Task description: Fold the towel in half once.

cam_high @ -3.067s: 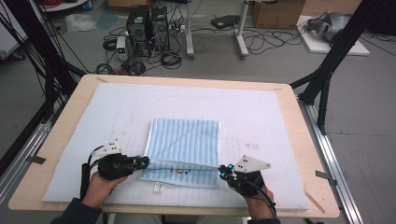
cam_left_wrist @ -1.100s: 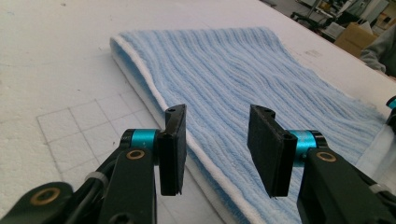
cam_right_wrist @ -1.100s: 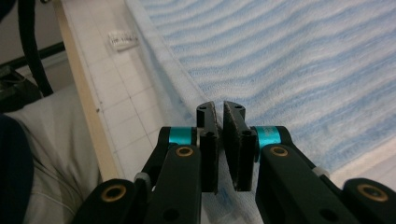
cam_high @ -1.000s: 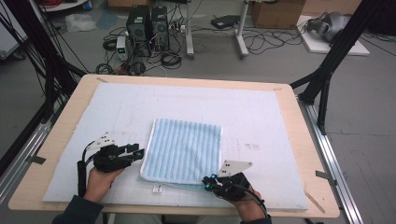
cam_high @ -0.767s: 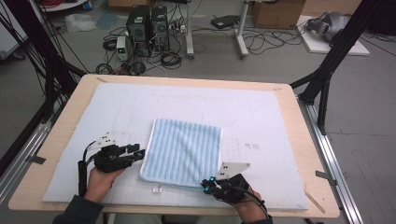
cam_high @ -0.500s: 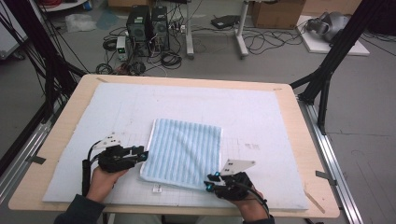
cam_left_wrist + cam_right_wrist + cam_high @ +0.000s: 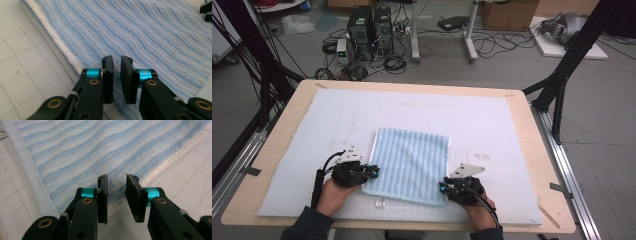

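A folded towel with light blue stripes lies flat on the white foam board. My left gripper is at the towel's left edge, close to its near corner. Its jaws have just been closing. In the left gripper view the left gripper rests on the towel beside the white hem, and a thin strip of cloth fills the narrow gap. My right gripper is at the near right corner. Its jaws have been opening. The right gripper has a small pucker of towel between its spread pads.
The foam board covers most of the wooden table. A small white tag lies on the board just in front of the towel. Cables, computer cases and stands crowd the floor beyond the far edge. The right gripper shows in the left gripper view, far across the towel.
My left gripper has slid right onto the towel's left edge and its jaws have narrowed. My right gripper has shifted a little along the near edge to the right corner. The towel lies still.
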